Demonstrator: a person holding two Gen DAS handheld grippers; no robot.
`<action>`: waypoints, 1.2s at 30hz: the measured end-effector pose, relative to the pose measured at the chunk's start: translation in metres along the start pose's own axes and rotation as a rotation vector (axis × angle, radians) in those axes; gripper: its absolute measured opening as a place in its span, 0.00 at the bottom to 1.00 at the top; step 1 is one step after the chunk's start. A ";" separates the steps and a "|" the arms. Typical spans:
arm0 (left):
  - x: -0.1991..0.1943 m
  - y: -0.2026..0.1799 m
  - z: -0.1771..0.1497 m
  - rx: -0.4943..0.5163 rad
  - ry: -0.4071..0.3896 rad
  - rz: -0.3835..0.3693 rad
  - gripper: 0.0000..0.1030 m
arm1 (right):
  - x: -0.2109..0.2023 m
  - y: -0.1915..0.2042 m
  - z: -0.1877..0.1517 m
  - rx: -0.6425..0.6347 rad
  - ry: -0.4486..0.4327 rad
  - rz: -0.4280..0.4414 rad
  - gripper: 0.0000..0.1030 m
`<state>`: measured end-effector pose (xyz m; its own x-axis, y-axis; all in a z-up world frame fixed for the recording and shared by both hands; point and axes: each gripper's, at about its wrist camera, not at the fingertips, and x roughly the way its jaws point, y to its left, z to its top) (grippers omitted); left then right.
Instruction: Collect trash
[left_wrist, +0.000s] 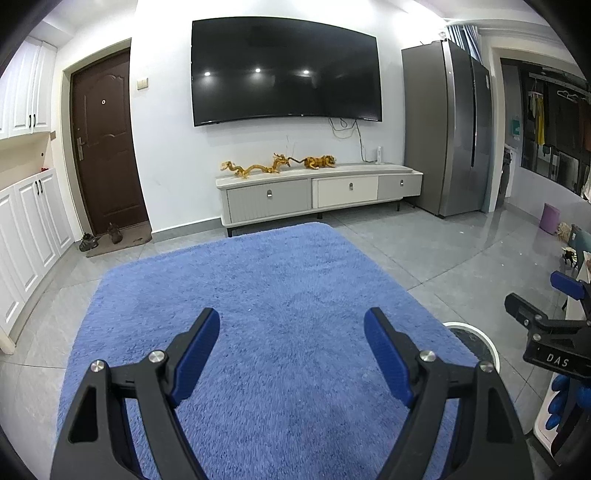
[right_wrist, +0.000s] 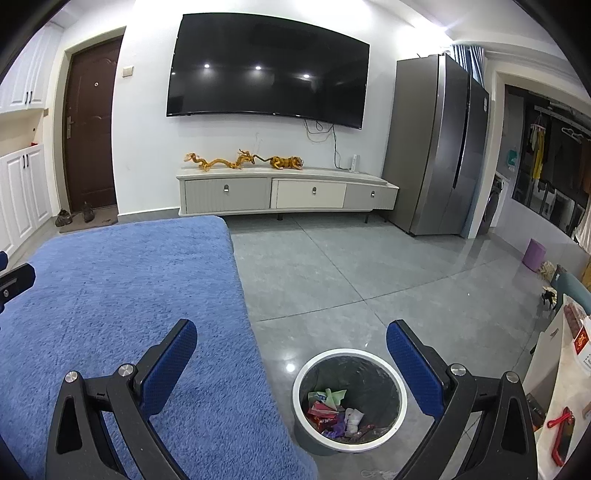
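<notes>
Left black gripper with blue ribbed pads (left_wrist: 291, 332) spread wide, empty, above shaggy blue rug (left_wrist: 258, 280). Right black-and-blue gripper (right_wrist: 291, 345) also spread wide, nothing between pads. Round white-rimmed trash bin with dark liner (right_wrist: 349, 400) on grey tiled floor (right_wrist: 351, 266) just beside rug edge; crumpled coloured wrappers (right_wrist: 330, 410) inside.

My left gripper (left_wrist: 291, 325) hangs over the blue rug (left_wrist: 258, 280), jaws wide, nothing between them; at the right edge I see the right gripper (left_wrist: 532, 306), a blue-gloved hand (left_wrist: 563, 402) below it; a bin rim (left_wrist: 476, 343) peeks past the rug's corner; television (left_wrist: 286, 72) ahead.
</notes>
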<state>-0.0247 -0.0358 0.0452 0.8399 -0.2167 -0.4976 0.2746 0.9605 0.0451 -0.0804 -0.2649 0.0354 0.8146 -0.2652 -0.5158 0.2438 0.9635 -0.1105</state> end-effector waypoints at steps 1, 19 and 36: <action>-0.003 -0.001 -0.001 -0.001 -0.004 0.004 0.77 | -0.002 0.000 0.000 -0.002 -0.005 0.002 1.00; -0.051 -0.021 -0.004 0.001 -0.064 0.048 0.77 | -0.035 -0.003 -0.011 0.027 -0.073 0.054 1.00; -0.054 -0.027 -0.008 0.015 -0.052 0.045 0.77 | -0.035 -0.004 -0.016 0.046 -0.067 0.062 1.00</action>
<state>-0.0814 -0.0487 0.0641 0.8746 -0.1824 -0.4492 0.2427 0.9668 0.0800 -0.1184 -0.2586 0.0400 0.8619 -0.2082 -0.4624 0.2143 0.9759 -0.0402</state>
